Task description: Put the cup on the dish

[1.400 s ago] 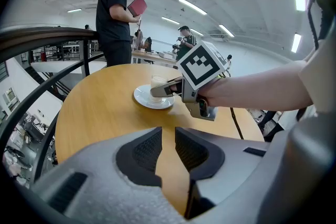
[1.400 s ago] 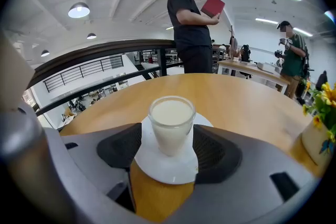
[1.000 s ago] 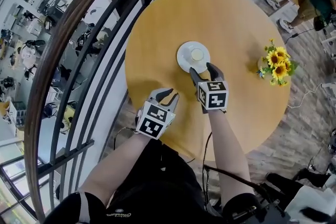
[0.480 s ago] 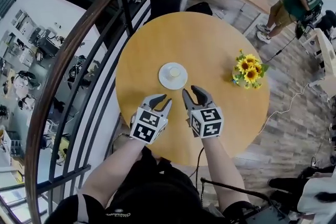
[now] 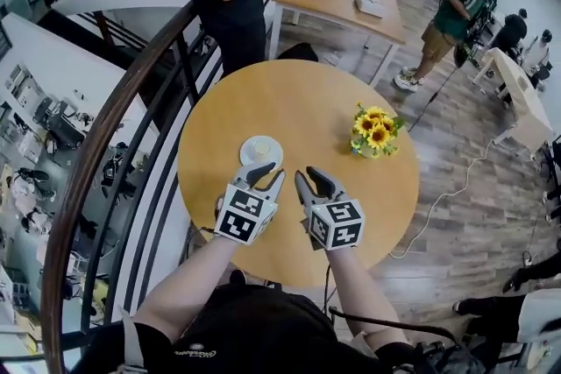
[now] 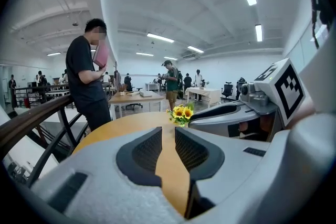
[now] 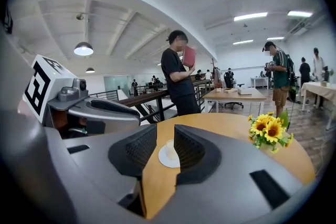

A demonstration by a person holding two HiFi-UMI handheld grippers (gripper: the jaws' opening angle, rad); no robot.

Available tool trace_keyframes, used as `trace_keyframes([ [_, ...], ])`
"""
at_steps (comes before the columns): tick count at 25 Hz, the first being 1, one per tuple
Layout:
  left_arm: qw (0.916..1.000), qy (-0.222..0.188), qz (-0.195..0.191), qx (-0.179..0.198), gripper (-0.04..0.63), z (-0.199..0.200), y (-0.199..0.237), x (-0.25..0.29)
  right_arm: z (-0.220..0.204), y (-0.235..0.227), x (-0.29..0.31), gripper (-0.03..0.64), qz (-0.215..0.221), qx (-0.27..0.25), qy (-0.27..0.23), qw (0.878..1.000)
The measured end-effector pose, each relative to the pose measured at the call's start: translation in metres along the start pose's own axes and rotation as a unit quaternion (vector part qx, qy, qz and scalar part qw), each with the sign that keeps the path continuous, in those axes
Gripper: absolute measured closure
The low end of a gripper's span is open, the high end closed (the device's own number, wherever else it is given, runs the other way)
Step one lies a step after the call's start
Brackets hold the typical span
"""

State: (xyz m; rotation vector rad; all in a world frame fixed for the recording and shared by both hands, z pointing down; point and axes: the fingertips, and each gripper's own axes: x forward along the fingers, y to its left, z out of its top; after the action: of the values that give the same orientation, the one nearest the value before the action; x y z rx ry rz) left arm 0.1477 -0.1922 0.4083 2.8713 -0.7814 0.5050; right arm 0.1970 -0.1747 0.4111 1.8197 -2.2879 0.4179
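Wooden table point(image 5: 298, 101): round, it carried the dish, with a bunch of sunflowers point(image 5: 374, 131) well apart to the right
Cup point(image 5: 260, 148): stood upright in the middle of the white dish point(image 5: 246, 157), so the task looked done
Left gripper point(image 5: 264, 177): hung near the person's edge of the table, fingers a narrow gap apart with nothing between them
Right gripper point(image 5: 308, 179): just beside the left one, jaws closing on empty air, the cup visible far beyond the gap
Dish rim: lay close to the left fingertips, so a careless forward drift could have shoved the dish and rocked the cup off it
Cup's balance: probably light and easily tipped by any knock
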Motion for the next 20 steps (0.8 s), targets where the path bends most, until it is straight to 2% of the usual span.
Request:
trace_keyframes([
  [6, 0.9997, -0.015, -0.017, 0.006, 0.512, 0.014, -0.022, 0.005, 0.014, -0.014, -0.030, 0.522, -0.025, 0.015, -0.033, 0.999],
  [11, 0.9996, -0.014, -0.025, 0.005, 0.512, 0.018, -0.030, 0.013, 0.014, -0.036, -0.040, 0.526, -0.044, 0.036, -0.038, 0.998],
  [20, 0.9996, -0.010, -0.027, -0.004, 0.512, 0.012, -0.025, 0.015, 0.012, -0.026, -0.030, 0.534, -0.038, 0.031, -0.031, 0.998],
])
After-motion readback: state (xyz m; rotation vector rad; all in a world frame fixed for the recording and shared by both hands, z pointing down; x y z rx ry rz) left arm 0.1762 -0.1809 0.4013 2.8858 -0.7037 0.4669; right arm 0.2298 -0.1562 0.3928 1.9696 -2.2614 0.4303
